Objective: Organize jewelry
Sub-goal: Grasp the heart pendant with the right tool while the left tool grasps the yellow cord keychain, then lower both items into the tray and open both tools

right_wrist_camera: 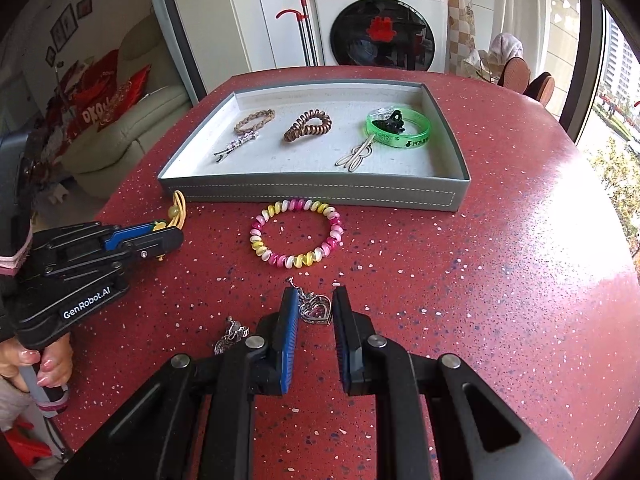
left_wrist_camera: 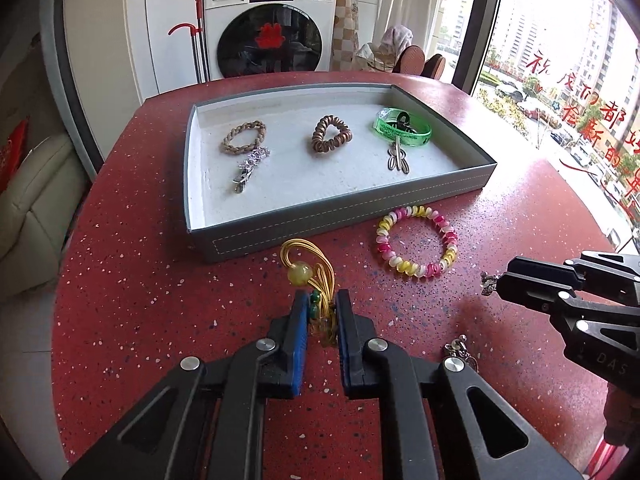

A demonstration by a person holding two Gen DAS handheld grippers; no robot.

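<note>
Gold-wire hair tie (left_wrist_camera: 310,268): on the red table (left_wrist_camera: 160,280), just before the grey tray (left_wrist_camera: 320,224); left gripper (left_wrist_camera: 322,312) clamped on its tail
Heart pendant (right_wrist_camera: 316,308): between the right gripper (right_wrist_camera: 316,306) fingers, not yet pinched
Advice: lift clear of the tray wall; lower into bare lining

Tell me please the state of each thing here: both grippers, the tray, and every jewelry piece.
Left gripper: closed on the gold hair tie.
Right gripper: fingers either side of the heart earring; grip unclear.
Second earring: lying loose on the table.
Pink and yellow coil bracelet: on the table, outside the tray.
Tray: open, holding two hair ties, two clips, a green bracelet.
</note>
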